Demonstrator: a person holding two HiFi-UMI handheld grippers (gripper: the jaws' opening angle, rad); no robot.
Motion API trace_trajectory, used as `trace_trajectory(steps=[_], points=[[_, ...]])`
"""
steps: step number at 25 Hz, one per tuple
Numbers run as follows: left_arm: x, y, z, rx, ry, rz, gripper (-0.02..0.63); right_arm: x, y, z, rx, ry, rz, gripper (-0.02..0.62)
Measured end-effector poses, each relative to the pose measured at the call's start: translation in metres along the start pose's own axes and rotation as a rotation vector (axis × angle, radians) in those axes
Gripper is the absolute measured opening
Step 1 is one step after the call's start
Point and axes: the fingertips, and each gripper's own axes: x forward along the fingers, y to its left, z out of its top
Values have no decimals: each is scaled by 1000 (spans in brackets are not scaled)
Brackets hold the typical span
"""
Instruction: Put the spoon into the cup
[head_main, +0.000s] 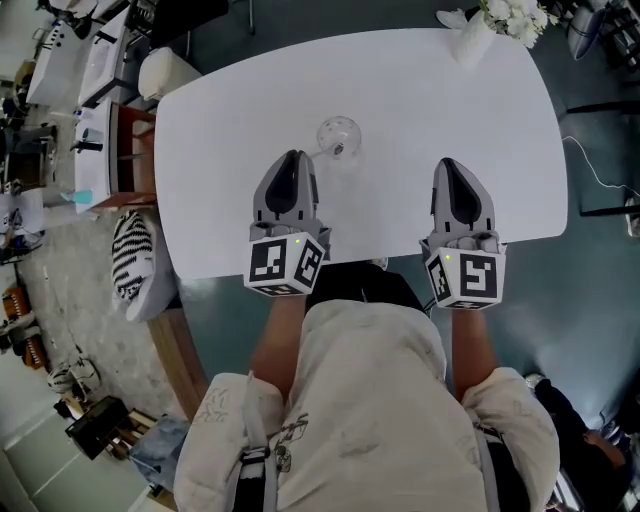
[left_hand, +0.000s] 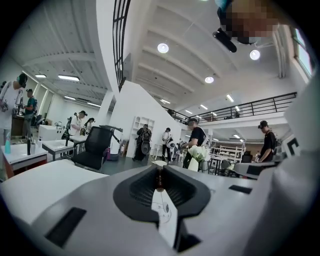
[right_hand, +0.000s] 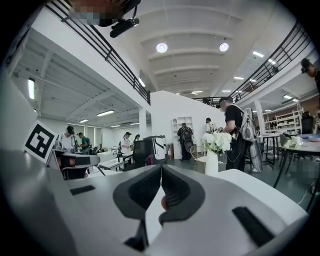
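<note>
A clear glass cup (head_main: 338, 135) stands on the white table (head_main: 430, 110), left of its middle. A thin pale handle, which looks like the spoon (head_main: 318, 155), slants from the cup's near side toward the lower left. I cannot tell whether its bowl sits inside the cup. My left gripper (head_main: 292, 155) hovers just left of that handle with its jaws together and nothing visibly held. Through the slit of the left gripper (left_hand: 159, 175) the cup (left_hand: 164, 209) shows small. My right gripper (head_main: 452, 163) (right_hand: 161, 170) is shut and empty, well to the right of the cup.
A white vase of white flowers (head_main: 472, 38) (right_hand: 212, 162) stands at the table's far right corner. A striped cushion (head_main: 132, 255) and a chair (head_main: 165, 70) sit off the left side. The table's near edge runs just under both grippers. People stand around other tables in the hall behind.
</note>
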Motion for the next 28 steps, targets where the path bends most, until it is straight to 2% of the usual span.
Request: trace_trajectory(steps=[17, 28], points=[[68, 62, -81, -107, 148, -20, 37, 89, 31, -43, -13, 117, 8, -11], [92, 71, -118, -150, 223, -57, 37, 114, 33, -65, -19, 176, -9, -11]])
